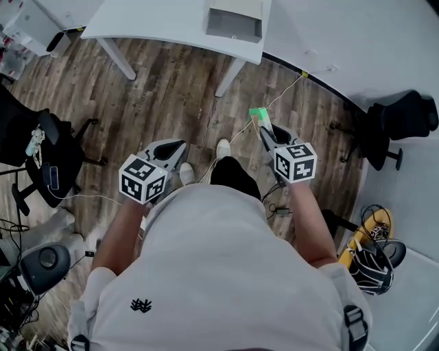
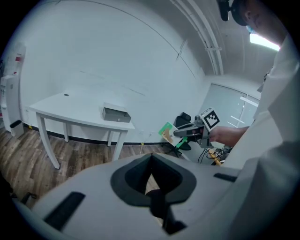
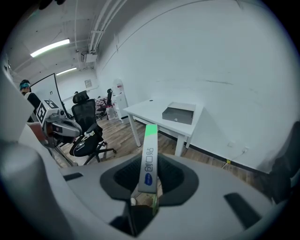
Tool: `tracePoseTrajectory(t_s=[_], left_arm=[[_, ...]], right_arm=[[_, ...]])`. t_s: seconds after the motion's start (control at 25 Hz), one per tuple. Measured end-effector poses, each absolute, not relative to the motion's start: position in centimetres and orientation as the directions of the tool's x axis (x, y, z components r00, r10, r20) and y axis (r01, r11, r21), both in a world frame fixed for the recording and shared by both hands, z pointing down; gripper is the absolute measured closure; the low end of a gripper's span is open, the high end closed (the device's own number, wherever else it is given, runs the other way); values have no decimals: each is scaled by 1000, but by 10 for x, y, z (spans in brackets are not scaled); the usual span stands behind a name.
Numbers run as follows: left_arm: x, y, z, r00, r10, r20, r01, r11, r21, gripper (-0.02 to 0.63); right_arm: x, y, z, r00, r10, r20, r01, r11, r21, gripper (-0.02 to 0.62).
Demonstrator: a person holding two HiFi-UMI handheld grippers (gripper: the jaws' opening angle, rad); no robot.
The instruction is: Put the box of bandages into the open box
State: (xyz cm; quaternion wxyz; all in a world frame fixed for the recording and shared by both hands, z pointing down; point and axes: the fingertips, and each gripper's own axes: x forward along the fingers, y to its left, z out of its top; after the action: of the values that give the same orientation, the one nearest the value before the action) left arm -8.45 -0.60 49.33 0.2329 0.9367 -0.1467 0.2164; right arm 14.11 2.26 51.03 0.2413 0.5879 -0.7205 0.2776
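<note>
Wood-plank floor [image 1: 171, 89] fills my head view, and the white worktop [image 1: 158, 20] is cut off at the top edge. The grey open box [image 1: 234, 24] sits on it, its inside hard to make out. My right gripper [image 3: 144, 197] pinches the box of bandages [image 3: 149, 159] edge-on, well apart from the worktop. My left gripper [image 2: 157, 201] is pressed together, empty.

The box of bandages [image 3: 149, 161] stands between the jaws of my right gripper [image 1: 263, 131], jutting forward. Ahead of them the open box [image 3: 178, 113] sits on the table [image 3: 143, 109] by the wall. An office chair [image 3: 86, 136] stands off to their left, with my left gripper [image 1: 175, 148] nearer.
</note>
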Motion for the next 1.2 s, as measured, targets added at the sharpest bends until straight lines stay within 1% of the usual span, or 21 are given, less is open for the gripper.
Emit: tracePoseTrajectory(t_s=[0.16,0.36,0.6,0.92,1.2], left_arm=[[-74,-25,493,860,-175,479,-380,-847,372,600],[-56,-66,491,840,-233,490,-438,-824,359,600],[-30,-117,484,818,-287,499,-492,-798,348,600],[-2,-174,470,780,-390,489,-578,-748,325,600],[-4,-206,474,712,-492,502,-680,-662,316,600]], right_arm=[[160,-8,512,-197,-714,672,-980,156,-122,505],[196,-59,514,-219,-714,665,-976,162,-147,503],[225,-137,513,-259,-707,659,-966,206,-159,503],[257,-231,518,-312,-687,656,-946,287,-149,503],[272,-306,534,-358,-654,666,-923,355,-147,503]])
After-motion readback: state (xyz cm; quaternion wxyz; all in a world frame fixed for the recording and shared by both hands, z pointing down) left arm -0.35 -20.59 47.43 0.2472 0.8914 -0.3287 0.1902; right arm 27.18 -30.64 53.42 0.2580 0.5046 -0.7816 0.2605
